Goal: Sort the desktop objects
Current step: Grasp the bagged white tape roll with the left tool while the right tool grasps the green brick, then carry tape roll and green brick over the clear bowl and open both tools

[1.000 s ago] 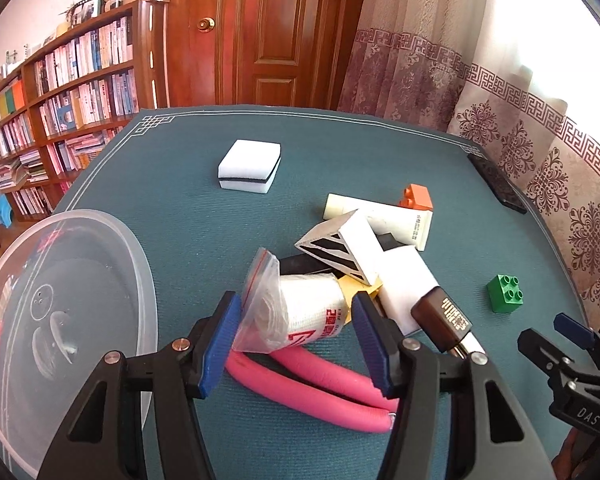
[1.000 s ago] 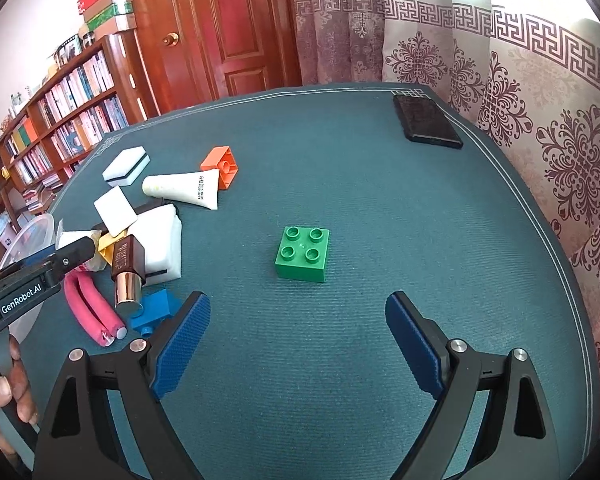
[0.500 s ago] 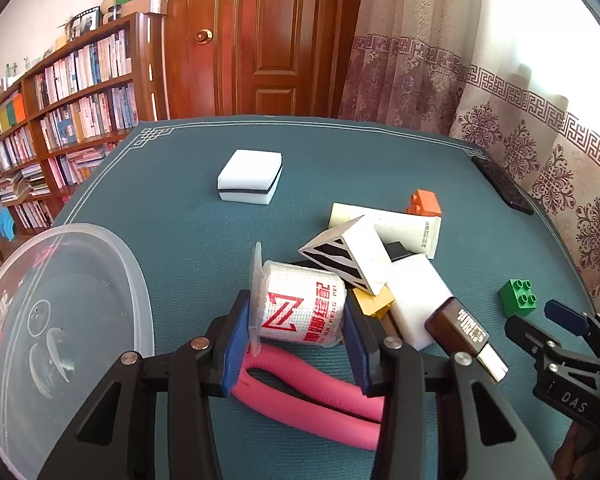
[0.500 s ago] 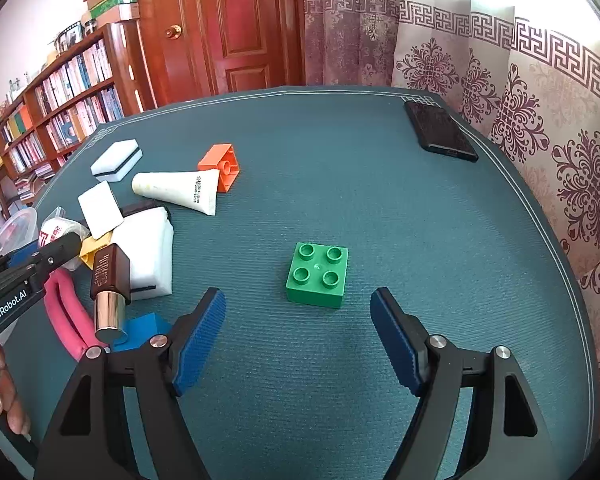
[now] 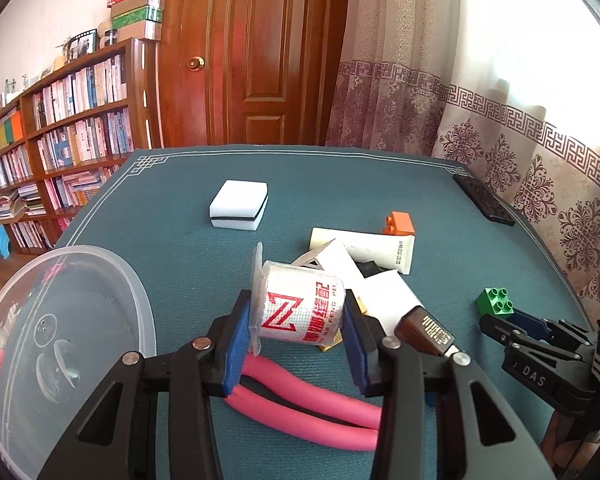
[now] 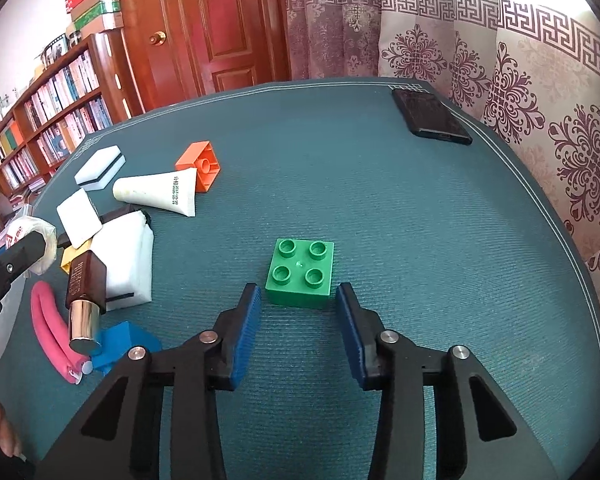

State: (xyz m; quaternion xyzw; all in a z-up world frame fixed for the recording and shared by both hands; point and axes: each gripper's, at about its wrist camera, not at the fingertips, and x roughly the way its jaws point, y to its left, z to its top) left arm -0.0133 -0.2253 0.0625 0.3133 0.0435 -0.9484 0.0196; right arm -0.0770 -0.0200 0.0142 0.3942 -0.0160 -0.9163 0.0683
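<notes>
A home study. Packed bookshelves [image 5: 60, 152], a wooden door [image 5: 256, 52] and patterned curtains [image 6: 500, 40] surround a cloth-covered table [image 6: 380, 184].

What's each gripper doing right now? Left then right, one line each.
Left gripper: shut on the bagged white roll, lifted off the table.
Right gripper: open, holding nothing, its blue pads either side of the green block.

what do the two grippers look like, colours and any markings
Both the left gripper and right gripper are black plastic with triangular cutouts, silver rivets and ribbed blue pads. White lettering reads DAS on the right one; a green light glows beside it.
</notes>
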